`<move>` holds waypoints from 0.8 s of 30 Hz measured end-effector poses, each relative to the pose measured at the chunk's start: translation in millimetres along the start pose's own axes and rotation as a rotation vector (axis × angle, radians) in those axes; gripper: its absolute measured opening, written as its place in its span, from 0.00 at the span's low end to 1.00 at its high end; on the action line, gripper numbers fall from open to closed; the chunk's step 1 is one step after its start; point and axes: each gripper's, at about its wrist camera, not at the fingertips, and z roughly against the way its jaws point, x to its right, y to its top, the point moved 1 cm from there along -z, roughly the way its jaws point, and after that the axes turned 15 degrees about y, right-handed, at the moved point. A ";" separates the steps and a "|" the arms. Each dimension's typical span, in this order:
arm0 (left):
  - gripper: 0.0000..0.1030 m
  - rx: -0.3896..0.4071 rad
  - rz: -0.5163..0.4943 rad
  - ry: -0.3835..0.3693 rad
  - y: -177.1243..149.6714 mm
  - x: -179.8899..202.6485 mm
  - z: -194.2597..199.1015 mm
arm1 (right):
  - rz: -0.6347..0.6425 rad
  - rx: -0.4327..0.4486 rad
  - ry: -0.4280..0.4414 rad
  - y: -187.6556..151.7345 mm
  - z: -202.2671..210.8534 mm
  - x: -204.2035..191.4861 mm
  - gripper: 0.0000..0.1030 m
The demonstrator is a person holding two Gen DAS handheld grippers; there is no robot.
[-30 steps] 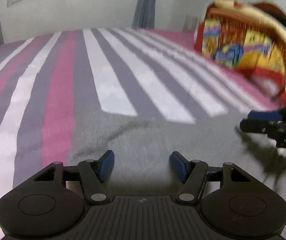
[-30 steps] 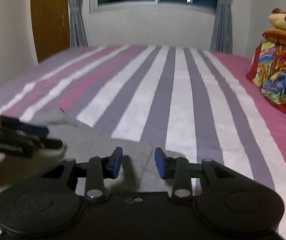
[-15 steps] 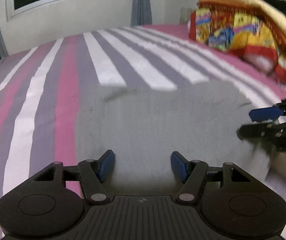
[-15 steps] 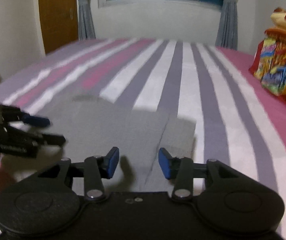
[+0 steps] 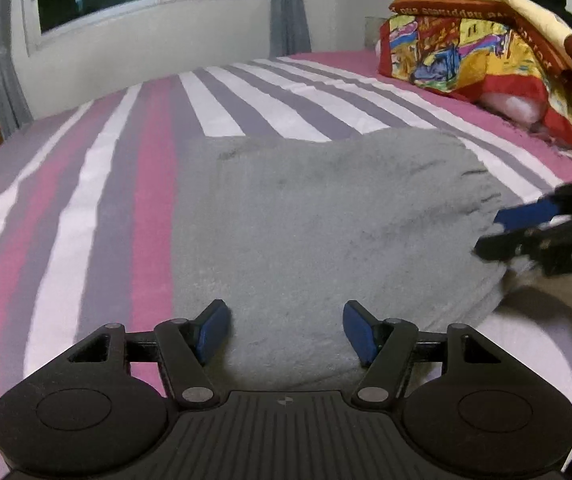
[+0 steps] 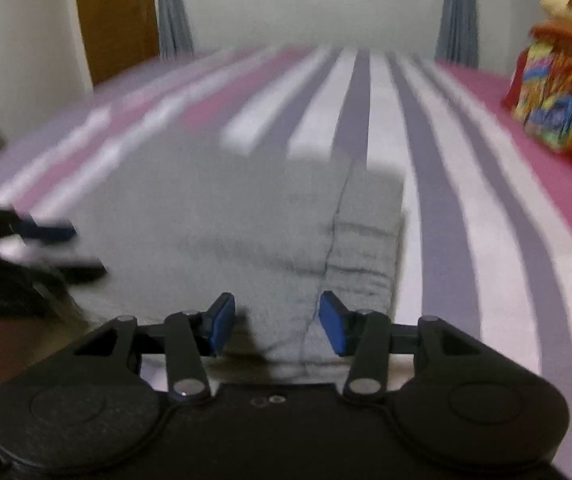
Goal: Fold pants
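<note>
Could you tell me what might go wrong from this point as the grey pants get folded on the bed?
1. Both tongs, left and right, are open over the grey pants, holding nothing, so a shallow pinch may lift only the top layer.
2. The waistband side looks bunched with creases; folding now could lock those wrinkles in.
3. The colourful blanket pile sits near the right side; a wide sweep could catch it.

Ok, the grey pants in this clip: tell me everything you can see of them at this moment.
The grey pants look like soft, fleecy knit, lying flat on the striped bedsheet as a broad, roughly rectangular folded slab. A seam runs along them near the right edge, with small wrinkles beside it. The edge nearest the right gripper looks thick and rounded, as if layered. The left gripper and the right gripper both sit open at the near edge; contact cannot be told. The right wrist view is blurred.
</note>
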 end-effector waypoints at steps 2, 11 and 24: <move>0.63 0.006 0.005 0.021 4.7 -3.6 11.6 | -0.023 0.035 0.008 10.3 14.7 -5.4 0.46; 0.73 -0.027 0.022 0.056 -9.9 -9.5 19.8 | -0.043 0.019 -0.014 15.3 15.6 3.2 0.51; 0.74 0.011 0.029 0.045 -16.9 -24.9 32.5 | -0.160 0.083 -0.028 -10.8 23.9 31.6 0.59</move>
